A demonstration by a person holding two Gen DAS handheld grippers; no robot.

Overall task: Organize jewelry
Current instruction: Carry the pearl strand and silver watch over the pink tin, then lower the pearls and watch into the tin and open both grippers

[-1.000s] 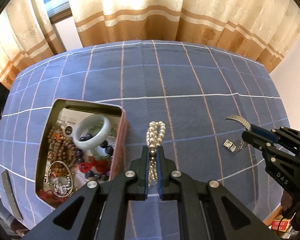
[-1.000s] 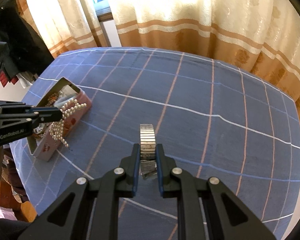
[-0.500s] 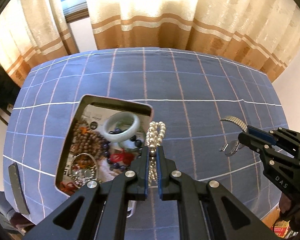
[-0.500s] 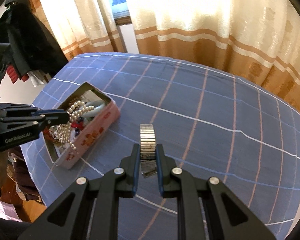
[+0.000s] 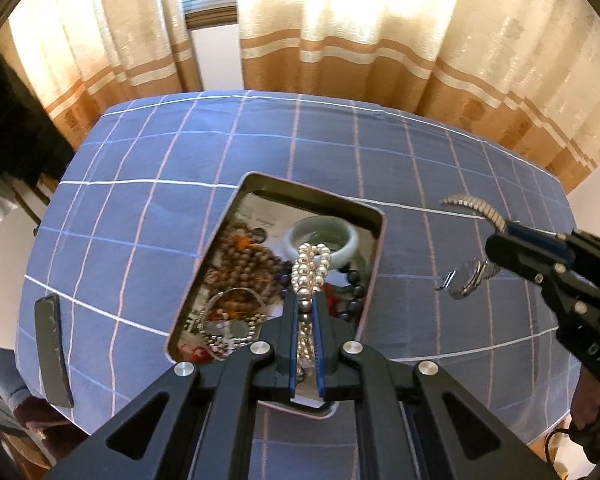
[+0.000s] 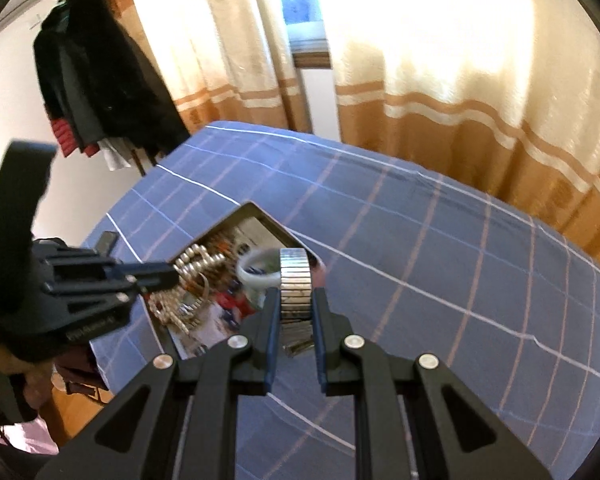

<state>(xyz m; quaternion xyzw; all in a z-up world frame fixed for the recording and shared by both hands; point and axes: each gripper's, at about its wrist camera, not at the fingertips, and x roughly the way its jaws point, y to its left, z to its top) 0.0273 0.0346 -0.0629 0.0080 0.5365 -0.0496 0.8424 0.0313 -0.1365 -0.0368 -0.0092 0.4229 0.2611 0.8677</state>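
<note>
The table (image 5: 148, 208), under a blue checked cloth, filled the middle of both views, with the open tin (image 5: 374, 248) at frame centre in the left view and centre-left in the right. The step in hand looked like dropping both pieces into that tin. To do it well, each piece should hang fully inside the rim before release, low enough that nothing bounces out, and the two should go in one after the other so that the grippers do not meet.

The left gripper (image 5: 307, 312) sat at lower centre of its view, jaws nearly closed, pinching the pearls (image 5: 310, 268), which hung over the tin above the jade bangle (image 5: 322, 236) and brown beads (image 5: 244, 256).

The right gripper (image 6: 295, 312), lower centre, was narrowly open around the metal watch (image 6: 295, 280), gripping its band; the watch hung over the tin's near edge.
</note>
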